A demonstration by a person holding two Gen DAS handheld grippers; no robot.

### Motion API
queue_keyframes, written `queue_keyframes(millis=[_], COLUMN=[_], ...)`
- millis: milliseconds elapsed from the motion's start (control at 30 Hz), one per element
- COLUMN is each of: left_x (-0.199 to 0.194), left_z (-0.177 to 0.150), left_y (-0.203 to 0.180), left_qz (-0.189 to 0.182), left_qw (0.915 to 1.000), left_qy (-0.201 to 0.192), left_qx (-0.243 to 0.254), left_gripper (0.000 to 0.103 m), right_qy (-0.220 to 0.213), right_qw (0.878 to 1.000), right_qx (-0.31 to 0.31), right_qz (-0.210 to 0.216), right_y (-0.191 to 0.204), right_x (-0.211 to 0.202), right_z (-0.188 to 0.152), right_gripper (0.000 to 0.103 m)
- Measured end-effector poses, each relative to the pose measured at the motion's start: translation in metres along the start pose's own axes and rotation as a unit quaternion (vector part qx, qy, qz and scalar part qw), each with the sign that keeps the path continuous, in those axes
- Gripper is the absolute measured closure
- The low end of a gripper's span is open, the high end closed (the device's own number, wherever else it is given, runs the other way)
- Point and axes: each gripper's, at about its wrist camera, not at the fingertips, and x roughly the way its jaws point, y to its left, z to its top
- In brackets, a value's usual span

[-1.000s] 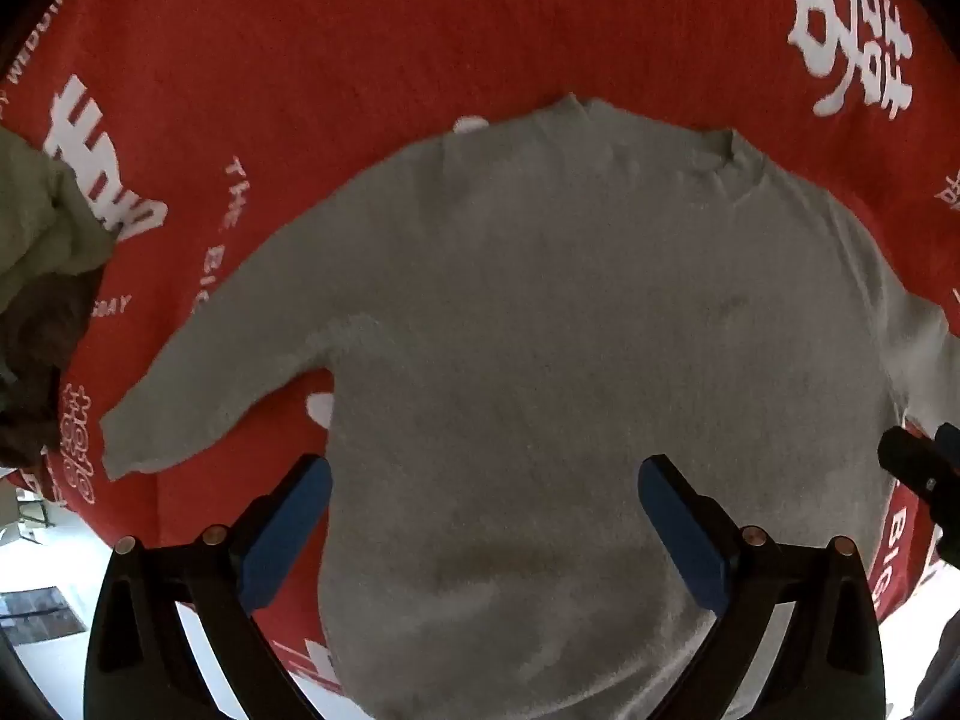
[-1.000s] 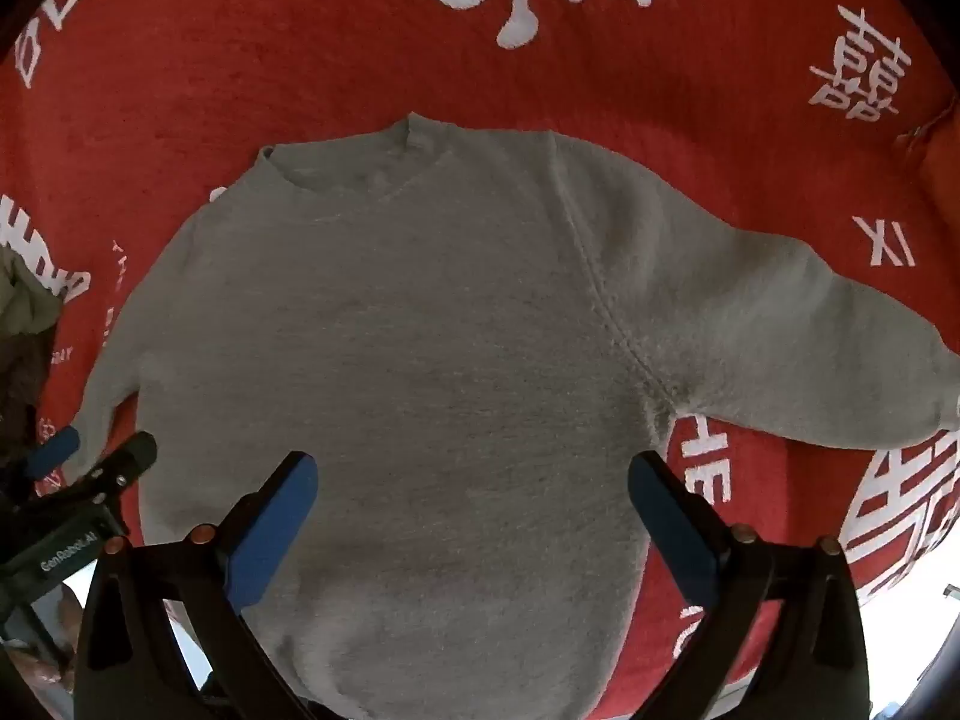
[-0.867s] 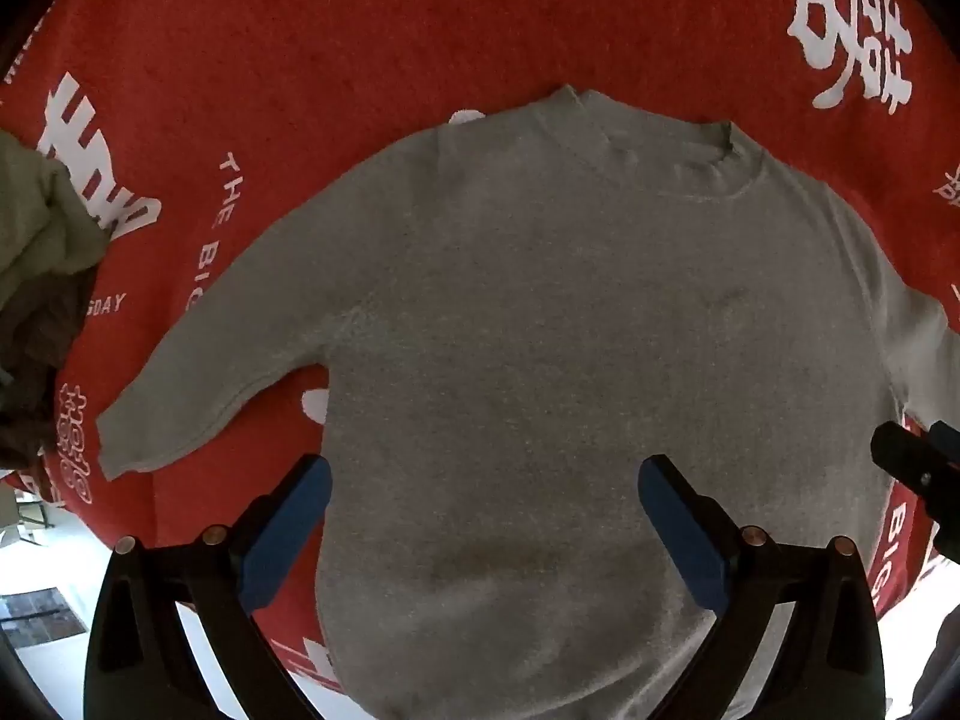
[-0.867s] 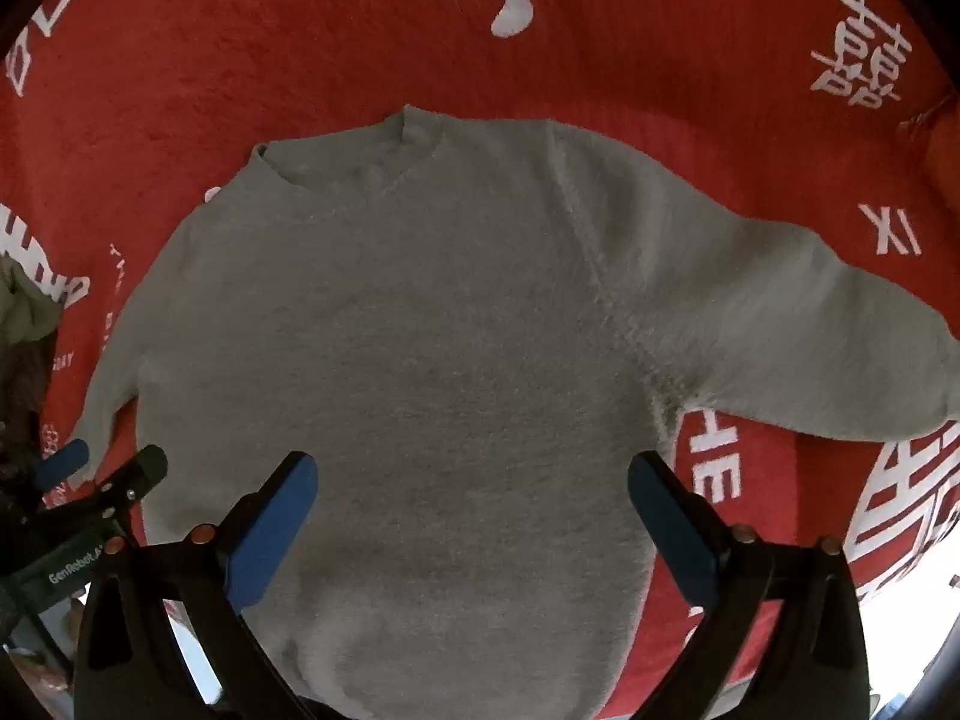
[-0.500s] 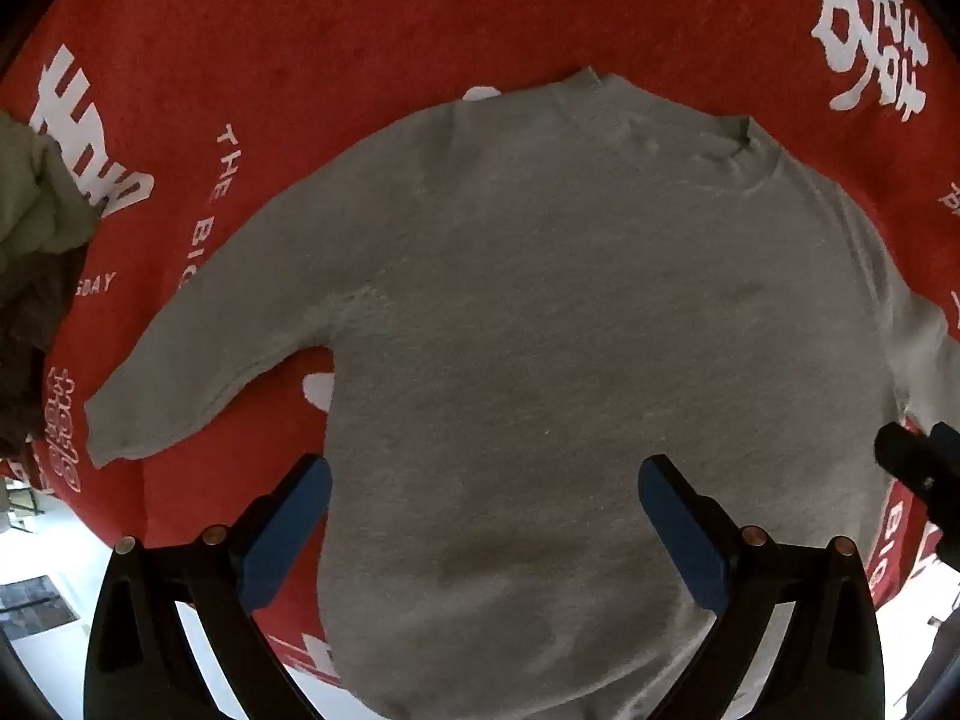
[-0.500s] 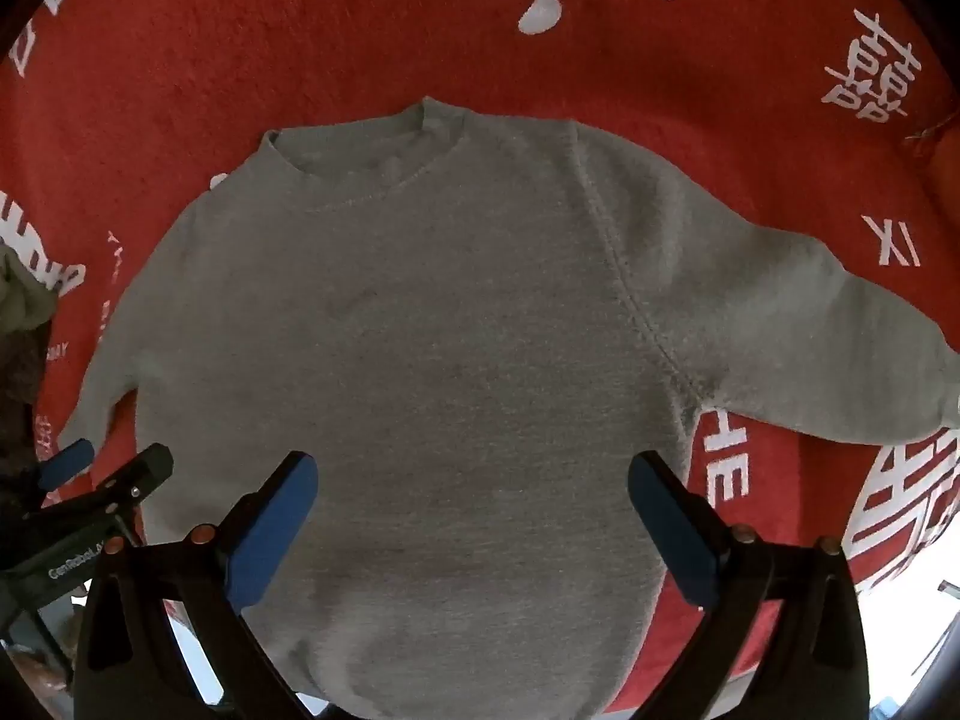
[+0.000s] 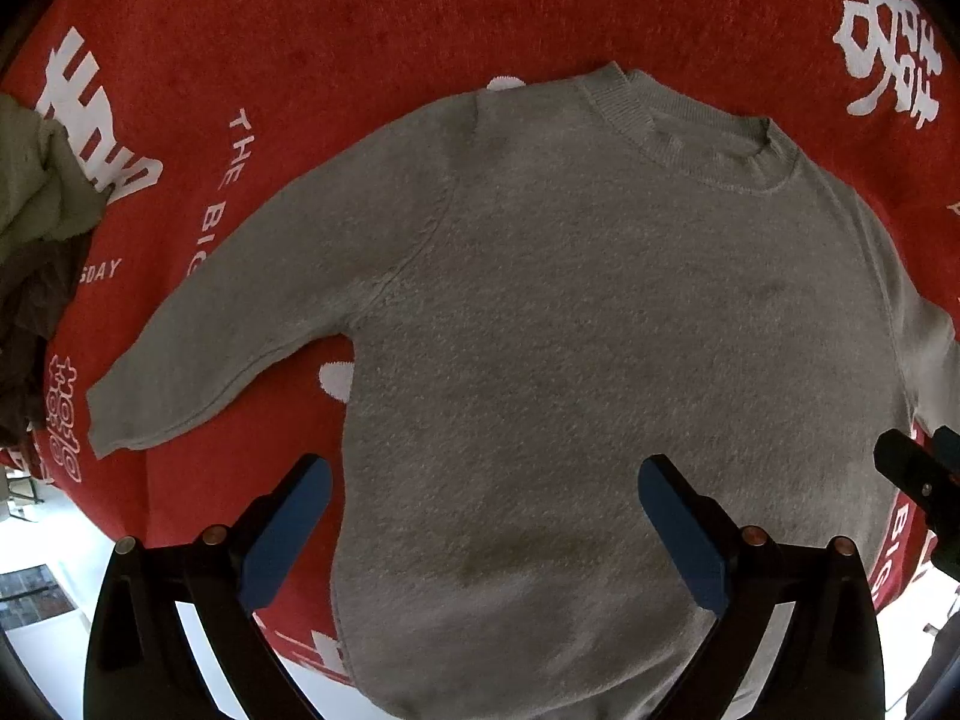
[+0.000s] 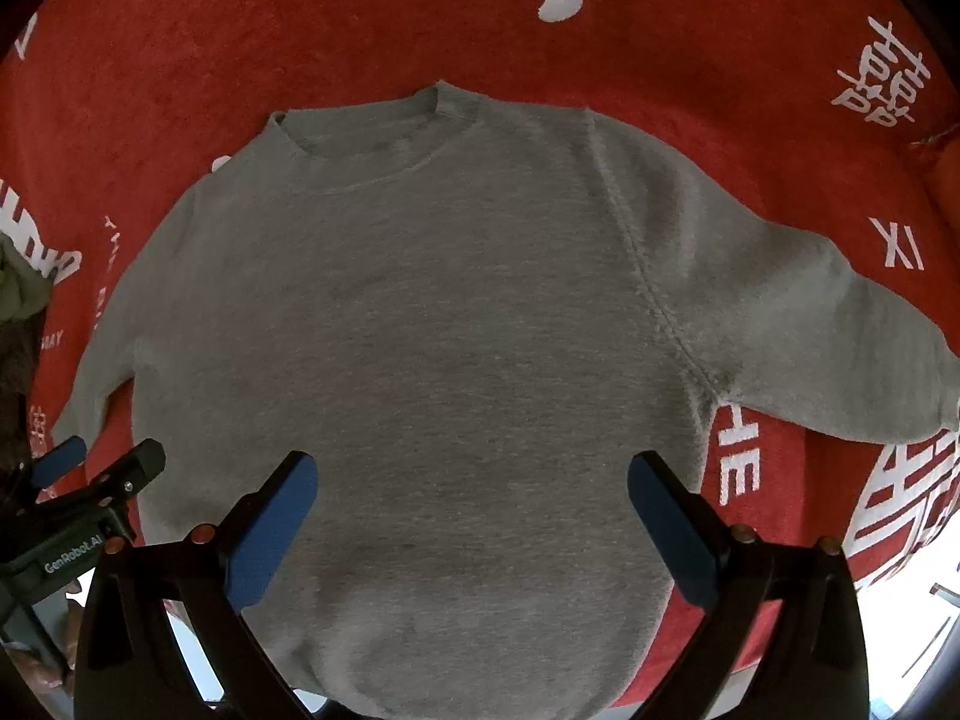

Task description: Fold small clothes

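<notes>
Lying flat on the red cloth [image 7: 372,18], grey sweater [image 7: 600,324], both tongs [image 7: 483,519] [image 8: 471,516] spread wide above its hem.

Red cloth [image 7: 360,30] – "THE BIG"; left tongs [image 8: 84,498] – "GenRobot.AI".

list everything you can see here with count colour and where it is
sweater: one, grey, spread flat and face up in the middle of the red cloth, both sleeves out to the sides, neck at the far end
cloth: one, red with white lettering and characters, under the sweater
heap of other clothes: one, olive and dark brown, at the left edge of the cloth
left tongs: one, black with blue pads, open above the sweater's hem
right tongs: one, black with blue pads, open above the hem
</notes>
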Motion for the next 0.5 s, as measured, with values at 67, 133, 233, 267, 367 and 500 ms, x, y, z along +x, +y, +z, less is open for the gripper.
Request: queue_keyframes(millis=[67, 133, 233, 267, 367, 500], left_x=[0.000, -0.001, -0.002, -0.003, -0.003, -0.003], left_z=[-0.003, 0.006, 0.007, 0.007, 0.005, 0.005], left_y=[0.000, -0.001, -0.001, 0.000, 0.000, -0.001], left_qz=[0.001, 0.003, 0.002, 0.002, 0.002, 0.001], left_qw=[1.0000, 1.0000, 1.0000, 1.0000, 1.0000, 1.0000], left_qy=[-0.001, 0.004, 0.006, 0.006, 0.006, 0.009], left_qx=[0.001, 0.000, -0.002, -0.001, 0.002, 0.001], left_gripper=[0.000, 0.000, 0.000, 0.000, 0.000, 0.000], right_qy=[0.000, 0.001, 0.003, 0.004, 0.005, 0.007], right_qw=[1.000, 1.000, 1.000, 1.000, 1.000, 1.000], right_qx=[-0.002, -0.001, 0.000, 0.001, 0.002, 0.002], right_qz=[-0.001, 0.000, 0.000, 0.000, -0.001, -0.001], right_y=[0.001, 0.001, 0.002, 0.002, 0.003, 0.003], right_x=[-0.001, -0.001, -0.002, -0.002, -0.003, -0.003], right_z=[0.000, 0.000, 0.001, 0.001, 0.001, 0.000], right_gripper=[0.000, 0.000, 0.000, 0.000, 0.000, 0.000])
